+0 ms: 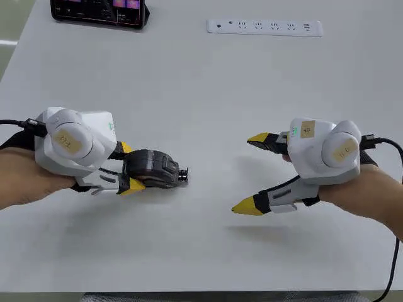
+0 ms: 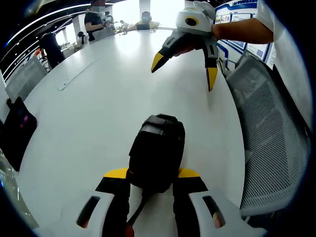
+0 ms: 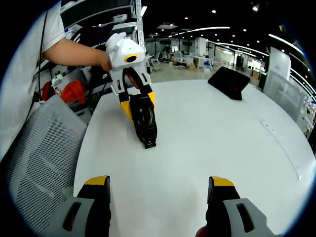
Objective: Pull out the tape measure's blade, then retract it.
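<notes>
Black tape measure (image 1: 154,168): one, on white table (image 1: 189,94), toward its near edge
Left gripper (image 1: 131,167): clamped on tape measure
Right gripper (image 1: 249,173): spread wide
Power strip (image 1: 264,27): one, toward far edge

No legible text; stickers (image 1: 67,141) on left gripper (image 1: 131,167), right gripper (image 1: 242,175) unreadable.

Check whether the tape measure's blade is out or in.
In: just the end hook shows at the mouth of the tape measure.
</notes>
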A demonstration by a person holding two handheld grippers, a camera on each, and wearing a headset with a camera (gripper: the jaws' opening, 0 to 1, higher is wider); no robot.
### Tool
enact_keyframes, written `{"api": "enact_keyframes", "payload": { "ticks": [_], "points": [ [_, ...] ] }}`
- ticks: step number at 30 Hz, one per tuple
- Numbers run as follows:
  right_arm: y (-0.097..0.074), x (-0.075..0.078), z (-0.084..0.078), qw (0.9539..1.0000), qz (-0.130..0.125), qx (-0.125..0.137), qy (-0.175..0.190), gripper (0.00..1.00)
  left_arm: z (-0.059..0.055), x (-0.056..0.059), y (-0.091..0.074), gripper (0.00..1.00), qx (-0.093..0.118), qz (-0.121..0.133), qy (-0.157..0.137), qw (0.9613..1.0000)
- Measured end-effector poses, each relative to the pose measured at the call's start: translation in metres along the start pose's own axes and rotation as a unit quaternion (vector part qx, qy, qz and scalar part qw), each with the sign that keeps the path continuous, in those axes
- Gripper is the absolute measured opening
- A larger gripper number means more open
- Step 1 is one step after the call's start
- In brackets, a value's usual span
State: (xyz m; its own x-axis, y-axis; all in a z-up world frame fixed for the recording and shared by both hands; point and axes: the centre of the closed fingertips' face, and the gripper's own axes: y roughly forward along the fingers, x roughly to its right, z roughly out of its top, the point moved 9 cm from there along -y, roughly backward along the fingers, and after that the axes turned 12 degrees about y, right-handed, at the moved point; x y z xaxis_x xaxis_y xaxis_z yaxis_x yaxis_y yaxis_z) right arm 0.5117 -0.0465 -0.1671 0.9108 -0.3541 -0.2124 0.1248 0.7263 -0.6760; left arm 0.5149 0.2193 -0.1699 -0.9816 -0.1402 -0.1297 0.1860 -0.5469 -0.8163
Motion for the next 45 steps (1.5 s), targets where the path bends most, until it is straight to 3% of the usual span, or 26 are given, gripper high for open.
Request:
{"api": "enact_keyframes", "payload": {
  "ticks": [16, 30, 45],
  "points": [
    [0.009, -0.001, 0.003, 1.0000, 0.006, 0.003, -0.005, 0.77, 0.004, -0.002, 0.002, 0.28, -0.038, -0.013, 0.024, 0.9989],
    [0.027, 0.004, 0.013, 0.9996, 0.022, 0.012, -0.011, 0.66, 0.004, -0.003, 0.003, 0.27, -0.044, -0.020, 0.027, 0.9985],
    [0.049, 0.004, 0.019, 0.9988, 0.044, 0.020, 0.007, 0.59, 0.004, -0.003, 0.003, 0.27, -0.045, -0.027, 0.017, 0.9985]
  ]
}}
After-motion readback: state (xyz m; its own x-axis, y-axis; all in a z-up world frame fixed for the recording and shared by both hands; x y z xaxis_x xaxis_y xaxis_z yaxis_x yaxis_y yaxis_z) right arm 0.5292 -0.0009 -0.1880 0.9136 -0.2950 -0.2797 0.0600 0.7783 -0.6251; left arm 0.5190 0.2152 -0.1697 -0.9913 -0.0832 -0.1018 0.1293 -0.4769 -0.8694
